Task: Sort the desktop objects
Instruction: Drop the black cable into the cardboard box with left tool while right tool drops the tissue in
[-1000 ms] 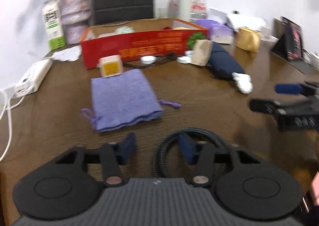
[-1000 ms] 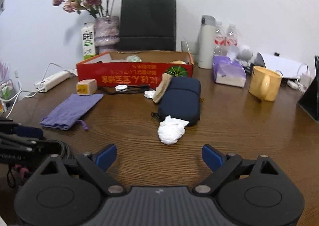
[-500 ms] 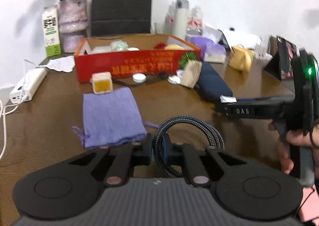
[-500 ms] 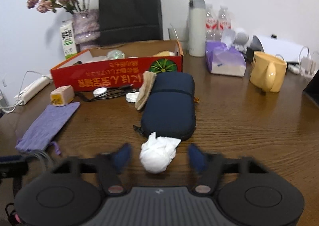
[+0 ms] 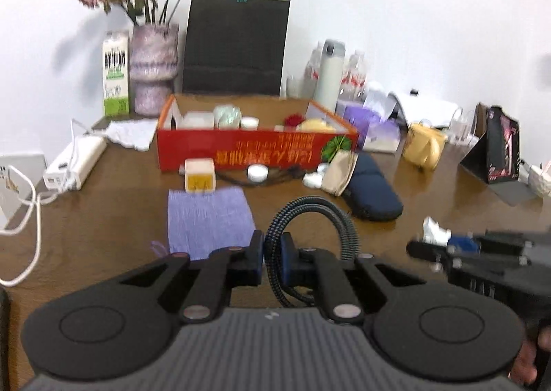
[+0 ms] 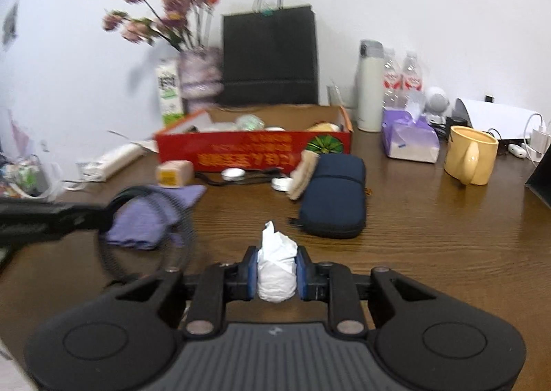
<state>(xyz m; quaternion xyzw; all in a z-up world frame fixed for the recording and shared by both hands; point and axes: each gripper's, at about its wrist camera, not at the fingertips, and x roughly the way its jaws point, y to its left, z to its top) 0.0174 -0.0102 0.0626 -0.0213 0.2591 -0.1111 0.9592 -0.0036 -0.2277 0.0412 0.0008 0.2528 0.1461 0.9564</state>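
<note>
We see a brown wood-grain desk (image 6: 430, 236) with a glossy top, backed by a white wall. At its far side stands a matte black paper bag (image 5: 236, 43) with loop handles, and before it a long, shallow red cardboard box (image 5: 256, 150), open-topped and printed with yellow characters that read upside down. Its contents are small pale items too blurred to name.

Nearer lies a navy fabric case (image 6: 334, 194), soft-sided and rounded, with a tan object we cannot identify leaning on its left end. Left of it a flat lavender cloth pouch (image 5: 208, 218) of ribbed weave lies on the desk; its near edge is hidden behind the left hand-held gripper (image 5: 272, 260). A rounded yellow mug (image 6: 470, 158) stands to the right, well apart from the case.

The left hand-held gripper has its blue pads pressed onto a braided black-and-grey cable (image 5: 311, 215), coiled in a loop that rises above the fingers. In the right wrist view this coil is motion-blurred and partly transparent over the pouch.

The right hand-held gripper (image 6: 277, 275) pinches a crumpled white tissue wad (image 6: 277, 267) between its blue pads; the wad's twisted tip projects above them, and its underside is cut off by the gripper body. In the left wrist view only a white scrap of the wad shows beside the blurred fingers.

A small cream-and-yellow cube (image 5: 199, 174) sits just beyond the pouch.
</note>
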